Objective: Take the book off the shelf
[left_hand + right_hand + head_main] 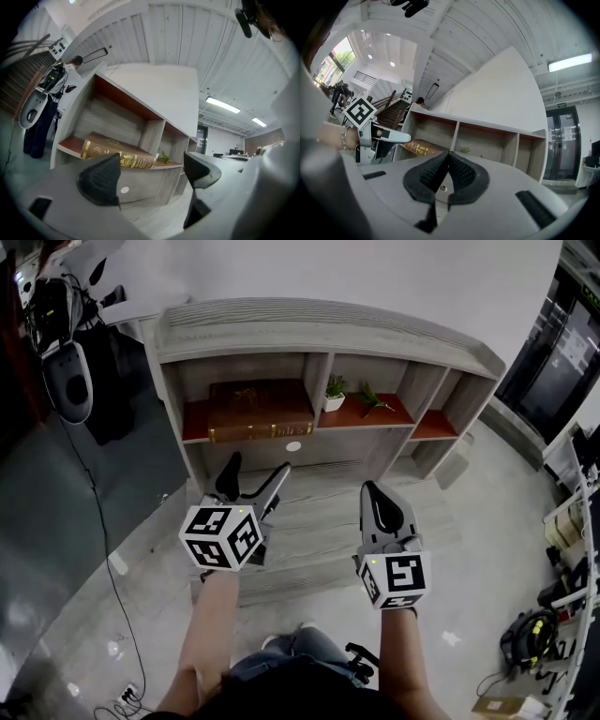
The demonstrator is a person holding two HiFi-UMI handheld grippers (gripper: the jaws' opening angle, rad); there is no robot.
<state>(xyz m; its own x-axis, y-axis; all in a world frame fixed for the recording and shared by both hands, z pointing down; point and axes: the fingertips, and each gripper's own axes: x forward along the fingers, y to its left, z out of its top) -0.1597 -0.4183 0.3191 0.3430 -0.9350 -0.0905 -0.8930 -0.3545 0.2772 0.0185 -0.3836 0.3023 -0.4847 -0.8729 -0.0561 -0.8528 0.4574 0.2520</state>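
Observation:
A brown book (258, 408) with a gold-decorated spine lies flat in the left compartment of a low grey wooden shelf (319, 329). The left gripper view shows the book (119, 156) ahead, just above the left jaw pad. My left gripper (255, 479) is open and empty, held in front of the shelf below the book. To its right my right gripper (373, 498) is shut with nothing in it. In the right gripper view the book (417, 149) lies behind the left gripper's finger (391, 136).
A small potted plant (334, 393) and a green sprig (375, 401) stand in the middle compartment. A low wooden platform (319, 545) lies under the grippers. A grey machine with cables (67, 371) stands far left. Boxes and gear (534, 634) sit at the right.

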